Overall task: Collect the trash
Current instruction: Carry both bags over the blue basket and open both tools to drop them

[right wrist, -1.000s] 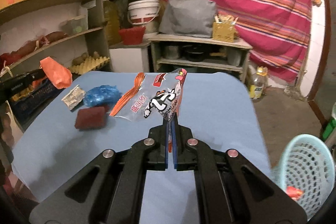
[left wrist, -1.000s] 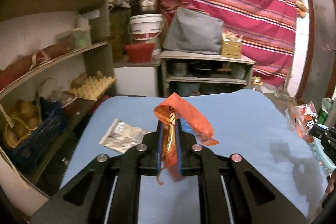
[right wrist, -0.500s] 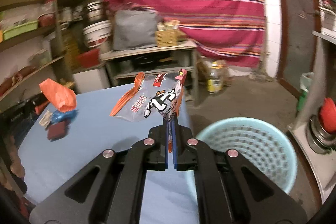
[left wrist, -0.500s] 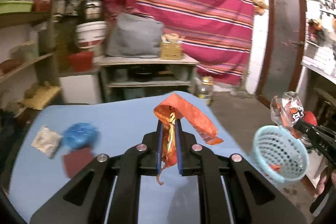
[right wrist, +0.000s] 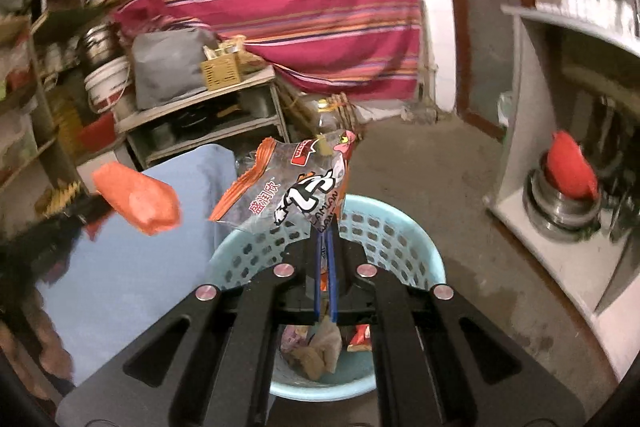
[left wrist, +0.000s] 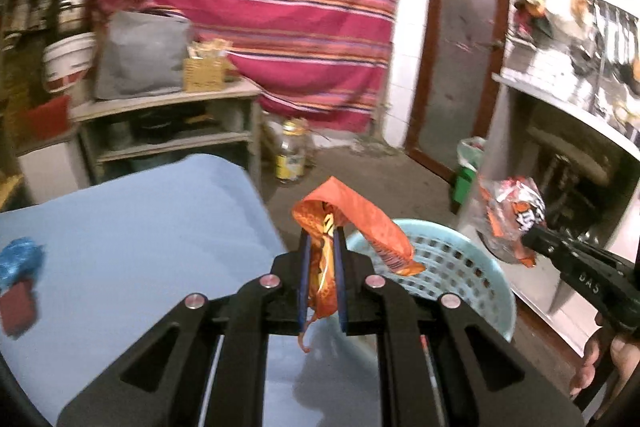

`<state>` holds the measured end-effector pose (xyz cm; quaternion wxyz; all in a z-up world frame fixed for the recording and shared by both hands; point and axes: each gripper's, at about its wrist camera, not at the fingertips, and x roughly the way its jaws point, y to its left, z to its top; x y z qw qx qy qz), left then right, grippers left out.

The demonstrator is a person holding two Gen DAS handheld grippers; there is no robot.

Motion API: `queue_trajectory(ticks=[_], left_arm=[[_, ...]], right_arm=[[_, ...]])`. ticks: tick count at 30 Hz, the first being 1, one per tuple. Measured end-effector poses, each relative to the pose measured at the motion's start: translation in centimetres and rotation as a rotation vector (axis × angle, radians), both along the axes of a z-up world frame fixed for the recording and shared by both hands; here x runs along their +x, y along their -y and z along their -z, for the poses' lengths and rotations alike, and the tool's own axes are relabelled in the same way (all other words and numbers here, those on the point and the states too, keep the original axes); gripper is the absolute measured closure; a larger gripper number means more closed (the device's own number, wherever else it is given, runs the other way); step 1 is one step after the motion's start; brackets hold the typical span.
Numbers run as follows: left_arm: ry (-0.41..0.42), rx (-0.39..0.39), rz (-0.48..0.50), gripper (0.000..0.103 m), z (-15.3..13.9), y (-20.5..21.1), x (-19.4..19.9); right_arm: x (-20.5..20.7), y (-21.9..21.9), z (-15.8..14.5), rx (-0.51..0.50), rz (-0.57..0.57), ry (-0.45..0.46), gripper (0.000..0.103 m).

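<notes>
My left gripper (left wrist: 322, 247) is shut on an orange snack wrapper (left wrist: 360, 223) and holds it at the blue table's right edge, just short of the light blue trash basket (left wrist: 460, 267). My right gripper (right wrist: 327, 239) is shut on a clear and orange noodle packet (right wrist: 296, 187) directly above the basket (right wrist: 404, 239), which holds several pieces of trash (right wrist: 320, 347). The right gripper with its packet (left wrist: 512, 211) shows at the right of the left wrist view. The orange wrapper (right wrist: 136, 199) shows at the left of the right wrist view.
A blue crumpled bag (left wrist: 18, 259) and a dark red pad (left wrist: 16, 307) lie on the blue table (left wrist: 140, 227). A low wooden shelf unit (left wrist: 168, 123) stands behind it. A white counter (right wrist: 532, 147) with metal pots stands right of the basket.
Both grippers have swung right with their wrappers, from over the table to the basket. The right gripper now hangs over the basket; the left has reached the table's right edge.
</notes>
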<state>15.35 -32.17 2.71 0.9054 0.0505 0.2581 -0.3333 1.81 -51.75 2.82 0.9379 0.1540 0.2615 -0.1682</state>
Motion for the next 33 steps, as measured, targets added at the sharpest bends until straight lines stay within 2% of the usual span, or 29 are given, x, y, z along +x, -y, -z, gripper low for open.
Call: queue_trajectory(ticks=[7, 12, 14, 16, 20, 22, 27, 33], left_arm=[[-0.069, 0.050, 0.070, 0.091, 3.6, 5.3, 0.5], [-0.107, 0.107, 0.133, 0.089, 4.8, 8.5, 0.5], [-0.125, 0.110, 0.138, 0.078, 5.0, 8.9, 0.5], [-0.121, 0.102, 0.122, 0.045, 5.1, 8.7, 0.5], [-0.101, 0.112, 0.111, 0.042, 5.0, 7.9, 0.1], [-0.101, 0.093, 0.092, 0.031, 4.6, 6.9, 0.2], [-0.072, 0.060, 0.042, 0.015, 3.0, 5.2, 0.3], [-0.057, 0.035, -0.007, 0.012, 1.7, 3.0, 0.7]], right_arm=[[-0.4, 2.3, 0.8, 0.044, 0.030, -0.016, 0.099], [-0.6, 3.0, 1.2, 0.064, 0.039, -0.024, 0.099], [-0.6, 3.3, 1.3, 0.071, 0.042, -0.023, 0.099], [-0.6, 3.4, 1.4, 0.075, 0.045, -0.022, 0.099], [-0.4, 3.2, 1.6, 0.077, 0.045, -0.032, 0.099], [-0.2, 3.2, 1.8, 0.081, 0.043, -0.037, 0.099], [0.6, 2.5, 2.0, 0.077, 0.027, -0.052, 0.099], [1.8, 1.9, 2.5, 0.060, 0.013, -0.070, 0.093]])
